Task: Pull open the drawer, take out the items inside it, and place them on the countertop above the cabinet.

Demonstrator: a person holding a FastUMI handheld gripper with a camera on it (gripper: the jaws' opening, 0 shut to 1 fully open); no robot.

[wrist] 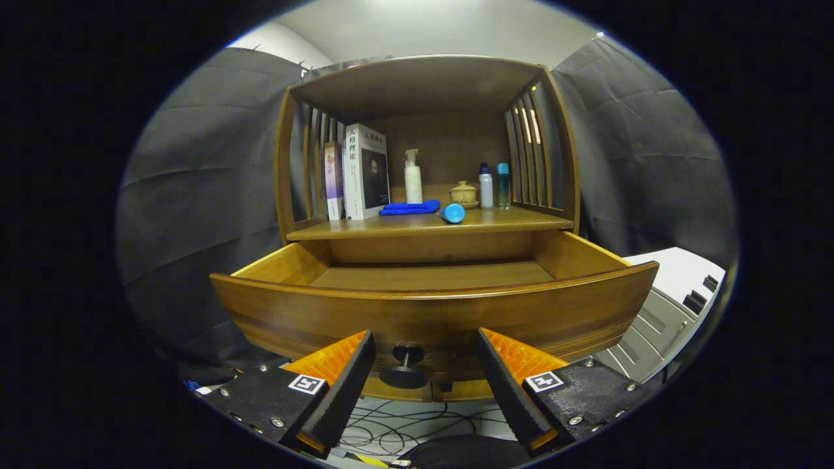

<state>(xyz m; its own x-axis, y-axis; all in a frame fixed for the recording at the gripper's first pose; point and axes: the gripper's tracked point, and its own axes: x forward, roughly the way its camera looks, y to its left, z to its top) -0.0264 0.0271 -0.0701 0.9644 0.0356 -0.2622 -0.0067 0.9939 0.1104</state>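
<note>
Already the wooden drawer stands pulled out just ahead of the wide-open gripper, its small knob between the fingers untouched; stiff, likely heavy, best grabbed by that knob.

The drawer and countertop are made of glossy varnished wood. The knob is seen as dark and matt. A soft cloth and smooth plastic bottles are set farther back.

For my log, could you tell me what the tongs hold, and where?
Nothing: the tongs stand open around the dark round drawer knob, touching nothing.
</note>
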